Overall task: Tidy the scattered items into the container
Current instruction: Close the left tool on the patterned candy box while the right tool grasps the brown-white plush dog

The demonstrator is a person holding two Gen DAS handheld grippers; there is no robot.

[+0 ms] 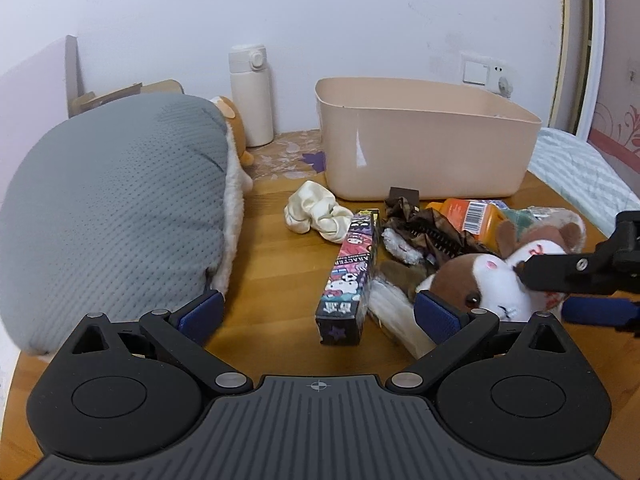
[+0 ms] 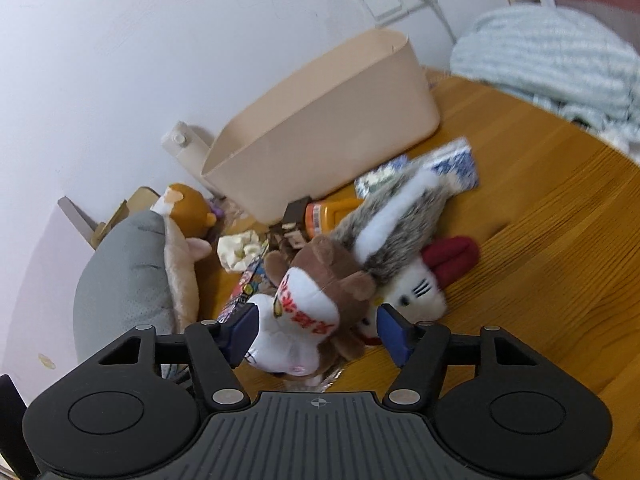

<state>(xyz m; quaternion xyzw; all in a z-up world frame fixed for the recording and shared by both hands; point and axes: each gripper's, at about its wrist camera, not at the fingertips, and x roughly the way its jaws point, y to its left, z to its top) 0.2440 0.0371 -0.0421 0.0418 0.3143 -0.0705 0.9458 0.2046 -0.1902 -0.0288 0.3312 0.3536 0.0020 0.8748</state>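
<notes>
Our right claw [image 2: 316, 330] is wide open around the brown and white plush toy [image 2: 308, 308]. One pad sits on each side of it, but we cannot tell if they touch it. Nothing is squeezed yet. Our left claw [image 1: 318, 312] is wide open too and holds nothing. It hangs low over the wooden table [image 1: 272, 240], near the cartoon box [image 1: 352, 272]. The toy lies in the pile in front of the pink bin [image 1: 424, 148], and the bin looks empty from here. We think we are at the grabbing step. Next we need to close on the soft toy, lift it clear of the grey furry toy [image 2: 400, 216], and carry it over the bin's rim.
</notes>
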